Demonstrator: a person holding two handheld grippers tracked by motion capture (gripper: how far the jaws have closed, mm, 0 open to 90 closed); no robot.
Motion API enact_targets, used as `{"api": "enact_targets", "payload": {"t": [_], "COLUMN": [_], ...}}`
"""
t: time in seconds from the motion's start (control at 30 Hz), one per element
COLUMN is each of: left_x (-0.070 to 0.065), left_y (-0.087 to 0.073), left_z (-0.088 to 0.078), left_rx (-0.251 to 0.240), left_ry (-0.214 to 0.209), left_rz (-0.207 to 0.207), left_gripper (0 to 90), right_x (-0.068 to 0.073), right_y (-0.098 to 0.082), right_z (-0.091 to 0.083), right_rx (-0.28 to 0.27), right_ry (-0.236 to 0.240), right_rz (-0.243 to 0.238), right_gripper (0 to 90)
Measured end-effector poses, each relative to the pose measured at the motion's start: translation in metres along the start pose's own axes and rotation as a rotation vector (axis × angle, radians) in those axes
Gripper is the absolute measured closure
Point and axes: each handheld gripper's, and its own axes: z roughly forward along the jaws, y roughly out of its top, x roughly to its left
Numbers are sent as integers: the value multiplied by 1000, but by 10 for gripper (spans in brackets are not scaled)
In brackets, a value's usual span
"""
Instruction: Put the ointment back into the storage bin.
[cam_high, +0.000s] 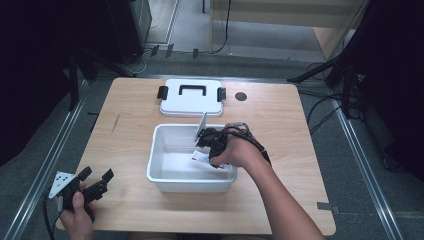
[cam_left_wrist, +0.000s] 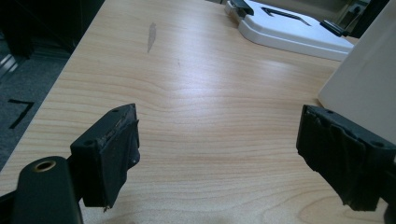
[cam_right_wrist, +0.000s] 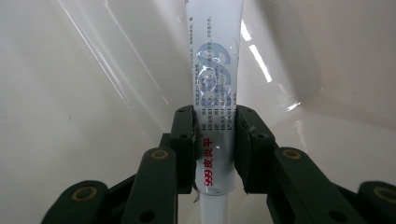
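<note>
The right gripper (cam_high: 207, 142) reaches down into the white bin (cam_high: 165, 177), and its jaws pinch a white tube (cam_right_wrist: 214, 93) of ointment between them. In the right gripper view the two black pads press on the tube's sides near its capped end, while the flat end points away toward the bin's floor. The tube carries red characters and a blue "999" mark.

The wooden table (cam_high: 280, 130) bears everything. The bin stands near its middle, and the tube sits inside it, toward the bin's right wall. Behind the bin, just apart from it, lies the white lid (cam_high: 191, 102) with a black handle and two black clasps.

The left gripper (cam_high: 92, 181) rests at the table's near left corner, well apart from the bin. Its jaws are spread wide with only bare table between them.
</note>
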Motion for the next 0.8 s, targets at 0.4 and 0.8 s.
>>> {"api": "enact_targets", "payload": {"t": [0.4, 0.8], "left_x": [0, 0], "left_y": [0, 0], "left_z": [0, 0], "left_rx": [2, 1], "left_ry": [1, -3], "left_rz": [0, 2], "left_gripper": [140, 140], "right_x": [0, 1], "right_y": [-1, -1], "right_z": [0, -13], "right_rx": [2, -61], "right_ry": [6, 37], "right_rz": [-3, 62], "right_gripper": [723, 361]}}
